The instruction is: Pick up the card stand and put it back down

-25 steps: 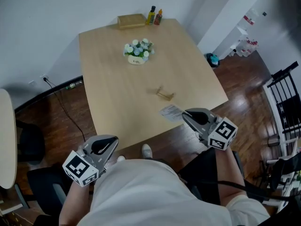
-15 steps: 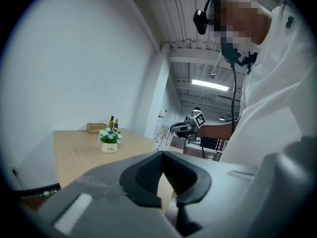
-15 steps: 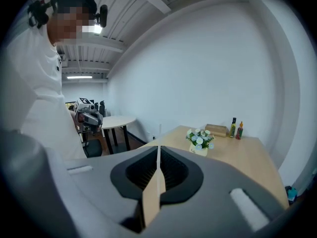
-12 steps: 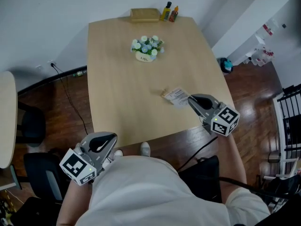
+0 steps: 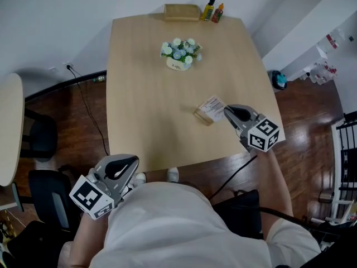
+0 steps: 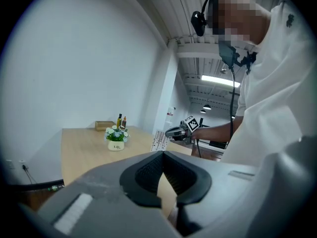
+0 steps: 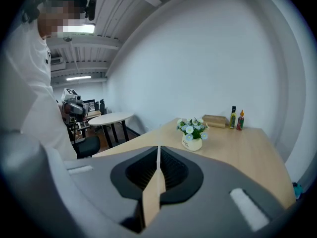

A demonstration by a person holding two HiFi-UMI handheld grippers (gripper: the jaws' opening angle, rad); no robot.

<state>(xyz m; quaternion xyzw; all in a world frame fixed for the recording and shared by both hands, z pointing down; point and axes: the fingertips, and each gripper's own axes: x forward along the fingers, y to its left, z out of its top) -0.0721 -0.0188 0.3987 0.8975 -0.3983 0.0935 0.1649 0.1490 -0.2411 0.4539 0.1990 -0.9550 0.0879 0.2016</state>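
At the left, the left claw [image 5: 130, 162] hangs off the near edge of the bench [image 5: 139, 94], low beside the person. Its own view shows the two pads pressed together at the tip with nothing between them. The task's thing is well apart from it.

Going to the right, the card stand [image 5: 208, 110] sits directly at the tip of the right claw [image 5: 226, 110] — the wooden base with its white card reaches out ahead of the claw. In the right gripper view the long axis seems to lie almost in line with the jaws, with the card standing on edge between them. This claw is closed tight on the base.

The stand is over the right part of the bench, near that edge. From the left gripper view I judge it is lifted a little, though the underside is not visible. For putting it down, the way is straight below the claw — the flower pot [image 5: 179, 53] is well beyond the tip and not in the way.
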